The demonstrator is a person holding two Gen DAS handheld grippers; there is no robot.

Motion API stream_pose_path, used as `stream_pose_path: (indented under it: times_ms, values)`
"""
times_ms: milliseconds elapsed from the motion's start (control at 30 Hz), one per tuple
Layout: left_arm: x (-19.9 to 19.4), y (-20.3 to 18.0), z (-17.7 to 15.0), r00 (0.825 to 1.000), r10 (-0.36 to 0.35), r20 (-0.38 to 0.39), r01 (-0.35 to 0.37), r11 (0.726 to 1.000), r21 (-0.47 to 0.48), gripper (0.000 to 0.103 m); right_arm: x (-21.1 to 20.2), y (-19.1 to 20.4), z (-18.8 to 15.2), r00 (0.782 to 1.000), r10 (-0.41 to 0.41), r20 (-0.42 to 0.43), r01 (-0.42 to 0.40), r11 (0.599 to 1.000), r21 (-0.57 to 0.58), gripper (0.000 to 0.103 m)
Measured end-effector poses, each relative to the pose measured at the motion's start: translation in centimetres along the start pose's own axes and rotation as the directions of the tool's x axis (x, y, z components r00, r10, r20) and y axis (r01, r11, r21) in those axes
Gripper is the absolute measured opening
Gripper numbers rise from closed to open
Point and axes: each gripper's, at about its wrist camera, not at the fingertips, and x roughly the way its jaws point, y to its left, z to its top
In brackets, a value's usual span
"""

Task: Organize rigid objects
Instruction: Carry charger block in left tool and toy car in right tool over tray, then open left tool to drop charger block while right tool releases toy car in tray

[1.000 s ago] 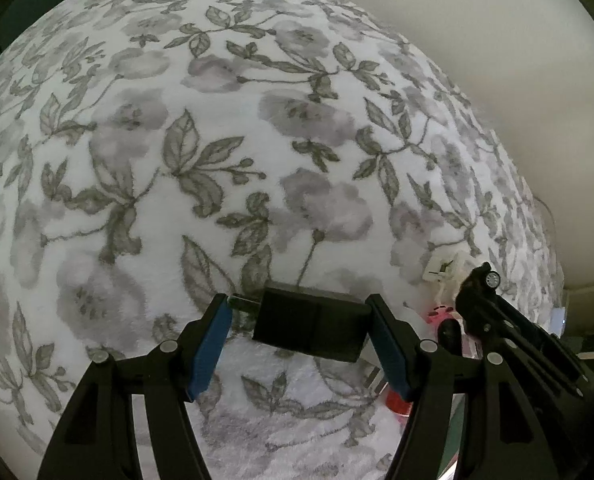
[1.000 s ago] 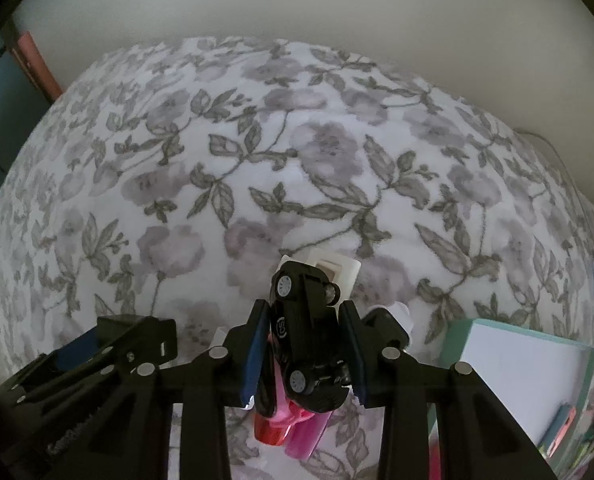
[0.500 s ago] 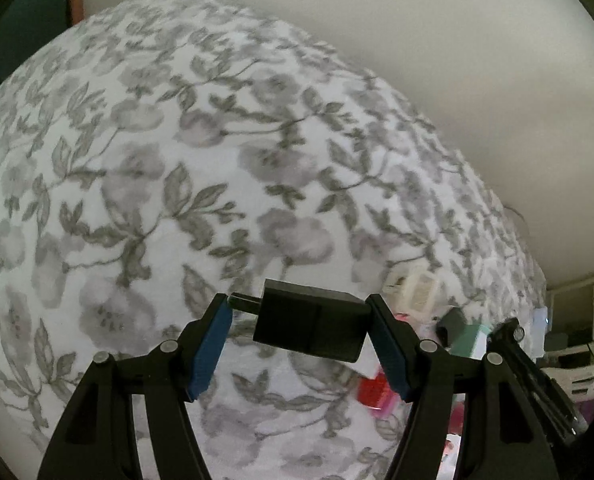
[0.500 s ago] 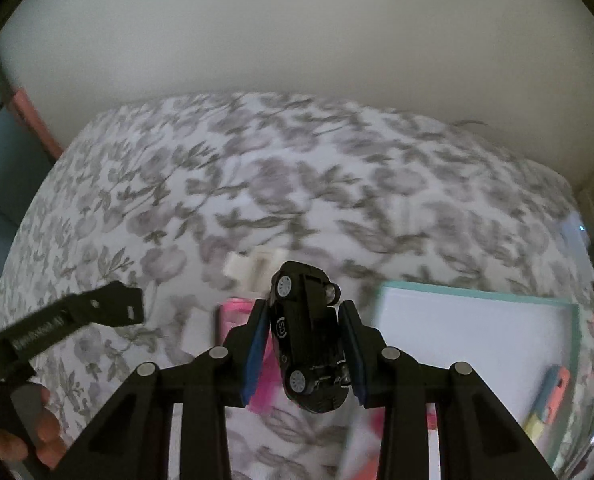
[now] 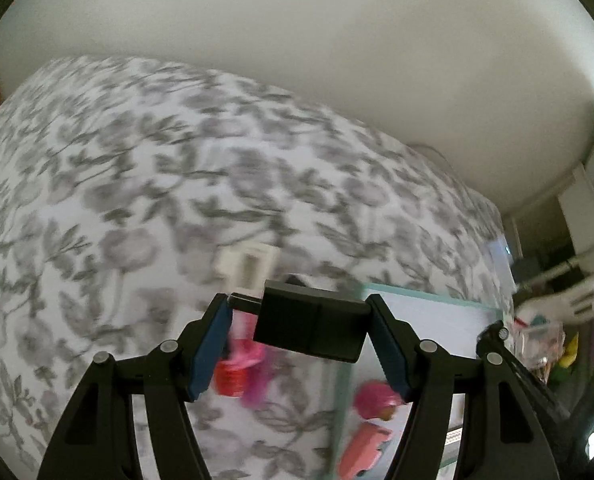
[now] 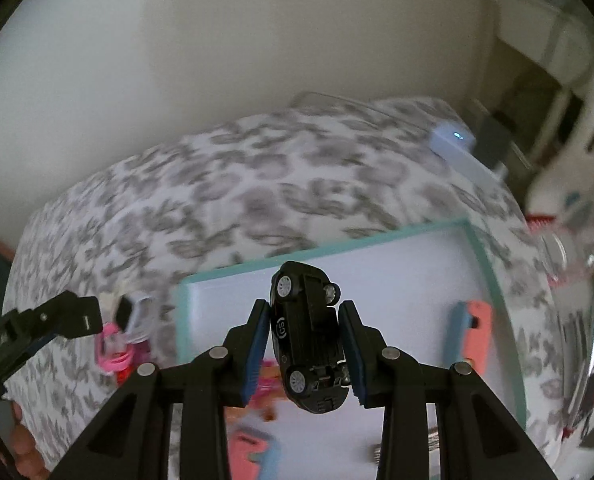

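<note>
My left gripper is shut on a black plug adapter, held crosswise between the blue pads above the flowered bedspread. In the right wrist view my right gripper is shut on a black toy car, underside towards the camera, nose pointing away. The car hangs over a white tray with a teal rim. The same tray lies just right of the left gripper. The left gripper with its adapter also shows at the left of the right wrist view.
Pink and red small items and a white box lie on the bedspread left of the tray. Inside the tray are a coral and blue piece and a pink round toy. A white device with a blue light sits near the wall.
Both grippers have swung to the right and risen, rolling as they went. The teal-rimmed tray has come under the right gripper and beside the left. Both grips are unchanged.
</note>
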Motion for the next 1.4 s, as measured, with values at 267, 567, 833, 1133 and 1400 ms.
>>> stream_pose_path:
  times_ms: [267, 567, 833, 1133, 1400]
  values:
    - [2.9, -6.4, -0.9, 0.999, 0.006, -0.04, -0.001, 0.991, 0.132, 0.07, 1.8, -4.8, 0.2, 0.998, -0.045, -0.051, 0.051, 0.992, 0.117, 0.038]
    - [6.4, -10.4, -3.3, 0.995, 0.043, -0.094, -0.017, 0.966, 0.257, 0.07, 4.2, -6.8, -0.7, 0.99, -0.084, -0.112, 0.1, 0.984, 0.149, 0.038]
    - [8.7, -10.6, -4.3, 0.986, 0.084, -0.141, -0.041, 0.959, 0.281, 0.07, 5.2, -7.2, -1.4, 0.983, -0.105, -0.15, 0.128, 0.981, 0.148, 0.038]
    - [9.5, -10.5, -4.5, 0.982, 0.099, -0.159, -0.052, 0.96, 0.276, 0.07, 5.7, -7.4, -1.6, 0.978, -0.122, -0.169, 0.145, 0.981, 0.13, 0.038]
    - [9.7, -10.6, -4.4, 0.978, 0.103, -0.179, -0.05, 0.959, 0.278, 0.07, 5.4, -7.1, -1.3, 0.978, -0.129, -0.164, 0.149, 0.982, 0.114, 0.039]
